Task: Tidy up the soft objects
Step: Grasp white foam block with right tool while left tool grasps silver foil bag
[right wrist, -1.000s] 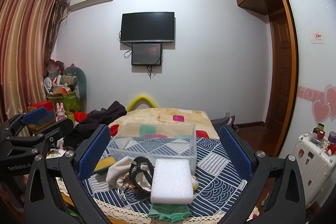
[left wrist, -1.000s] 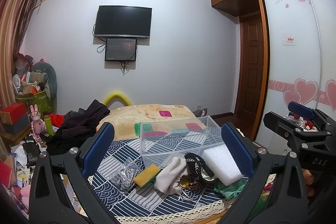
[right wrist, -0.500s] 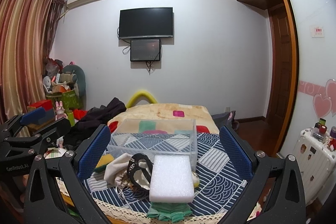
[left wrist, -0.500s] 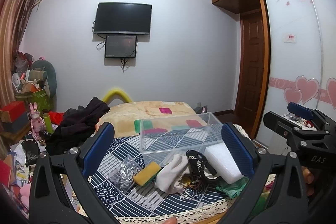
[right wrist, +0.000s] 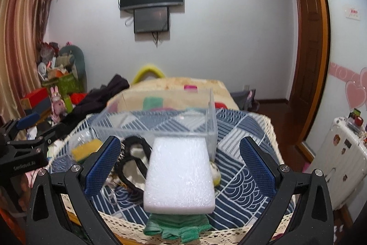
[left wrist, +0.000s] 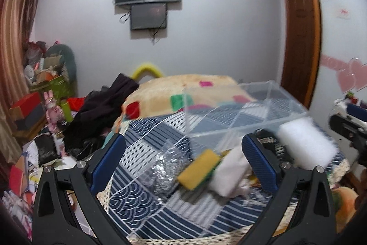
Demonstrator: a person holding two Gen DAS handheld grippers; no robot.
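A clear plastic bin (left wrist: 240, 107) (right wrist: 160, 123) stands empty on a blue patterned tablecloth (right wrist: 240, 176). In front of it lie a white foam block (right wrist: 181, 173) (left wrist: 305, 141), a yellow-green sponge (left wrist: 199, 169) (right wrist: 86, 148), a white cloth (left wrist: 231, 171), a black band (right wrist: 133, 162), a crinkled silver wrapper (left wrist: 165, 164) and a green knit cloth (right wrist: 176, 224). My left gripper (left wrist: 183, 164) is open above the sponge and wrapper. My right gripper (right wrist: 181, 164) is open, its fingers on either side of the foam block, apart from it.
Behind the table is a bed with a beige blanket (left wrist: 183, 88) and dark clothes (left wrist: 103, 107). Clutter and boxes fill the left floor (left wrist: 34, 107). A white suitcase (right wrist: 339, 153) stands right. The lace table edge (right wrist: 128, 224) is close below.
Both grippers have moved forward and down toward the table; the objects look larger. The left view has swung left and is blurred. Both stay open and hold nothing.
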